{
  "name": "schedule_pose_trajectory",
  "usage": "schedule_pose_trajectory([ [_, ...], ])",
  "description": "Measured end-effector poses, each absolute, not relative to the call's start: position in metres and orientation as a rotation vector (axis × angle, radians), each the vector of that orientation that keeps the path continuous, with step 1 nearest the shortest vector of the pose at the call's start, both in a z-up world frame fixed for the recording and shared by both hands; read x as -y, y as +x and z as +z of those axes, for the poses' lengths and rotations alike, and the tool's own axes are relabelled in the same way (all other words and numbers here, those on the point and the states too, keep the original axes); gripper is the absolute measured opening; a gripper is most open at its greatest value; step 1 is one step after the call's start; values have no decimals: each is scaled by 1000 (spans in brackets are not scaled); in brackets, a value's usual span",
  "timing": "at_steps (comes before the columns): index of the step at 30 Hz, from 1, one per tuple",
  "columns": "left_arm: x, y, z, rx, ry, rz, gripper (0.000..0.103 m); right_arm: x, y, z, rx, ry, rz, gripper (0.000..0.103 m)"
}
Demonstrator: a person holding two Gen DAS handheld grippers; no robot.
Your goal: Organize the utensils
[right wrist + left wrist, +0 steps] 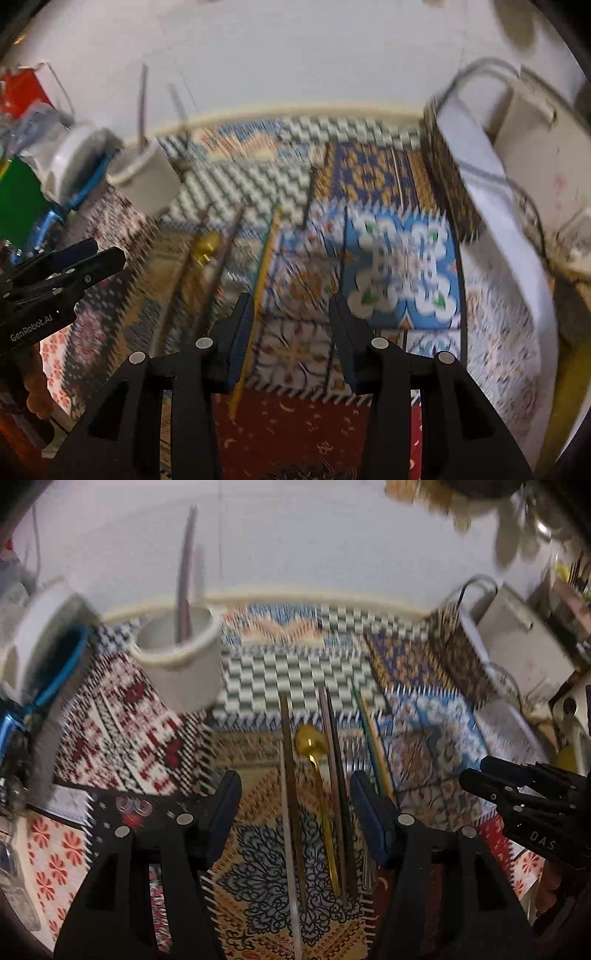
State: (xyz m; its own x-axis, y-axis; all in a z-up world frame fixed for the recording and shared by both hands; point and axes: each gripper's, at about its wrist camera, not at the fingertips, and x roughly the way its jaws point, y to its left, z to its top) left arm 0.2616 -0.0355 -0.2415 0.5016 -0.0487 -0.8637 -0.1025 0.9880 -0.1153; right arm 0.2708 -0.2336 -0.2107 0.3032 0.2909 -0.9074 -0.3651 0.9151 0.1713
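White cup [181, 657] already holds one dark stick; the job looks barely started. In front of the cup, a gold spoon [312, 744] and several sticks [334, 775] lie on the patterned cloth [122, 723]. Left gripper [295, 797] straddles them, jaws apart, empty; right gripper [291, 325] likewise.

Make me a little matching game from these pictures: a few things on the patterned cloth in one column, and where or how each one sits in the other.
Things:
1. gold spoon
2. white cup
3. left gripper
4. yellow-green stick

Places or states:
A. holds one upright stick
B. open above the utensils
C. lies flat between dark chopsticks
D. lies farthest right in the row

Pairs: 1-C, 2-A, 3-B, 4-D
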Motion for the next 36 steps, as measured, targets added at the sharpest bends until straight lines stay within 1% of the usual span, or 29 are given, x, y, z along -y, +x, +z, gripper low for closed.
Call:
schedule_pose_trajectory([
  [4, 41, 266, -268, -1106, -146, 26, 60, 236, 270, -237, -1268, -34, 440, 38],
  [7, 44, 270, -282, -1136, -150, 18, 59, 226, 265, -249, -1287, -68, 455, 38],
  [11, 45, 274, -290, -1155, -157, -1, 48, 210, 261, -260, -1311, -66, 493, 38],
  [12, 45, 275, -291, -1160, -160, -10, 43, 207, 261, -261, -1312, -72, 497, 38],
  [13, 45, 276, -293, -1165, -165, -17, 40, 204, 260, -264, -1315, -78, 500, 39],
  [15, 45, 279, -297, -1181, -181, -41, 28, 199, 260, -270, -1323, -92, 505, 38],
  [17, 45, 282, -299, -1190, -191, -54, 21, 196, 259, -270, -1304, -113, 497, 38],
  [18, 46, 283, -301, -1194, -194, -63, 19, 196, 259, -269, -1296, -130, 491, 35],
  [19, 46, 285, -302, -1196, -194, -69, 19, 197, 259, -269, -1292, -135, 489, 31],
  [20, 48, 287, -302, -1196, -194, -78, 18, 199, 260, -269, -1294, -130, 490, 30],
  [22, 51, 292, -304, -1197, -181, -85, 18, 204, 261, -269, -1292, -125, 484, 21],
  [29, 50, 314, -311, -1208, -180, -64, 18, 230, 268, -268, -1320, -76, 449, 13],
  [36, 52, 327, -312, -1196, -149, -51, 18, 241, 287, -271, -1358, -28, 468, 13],
])
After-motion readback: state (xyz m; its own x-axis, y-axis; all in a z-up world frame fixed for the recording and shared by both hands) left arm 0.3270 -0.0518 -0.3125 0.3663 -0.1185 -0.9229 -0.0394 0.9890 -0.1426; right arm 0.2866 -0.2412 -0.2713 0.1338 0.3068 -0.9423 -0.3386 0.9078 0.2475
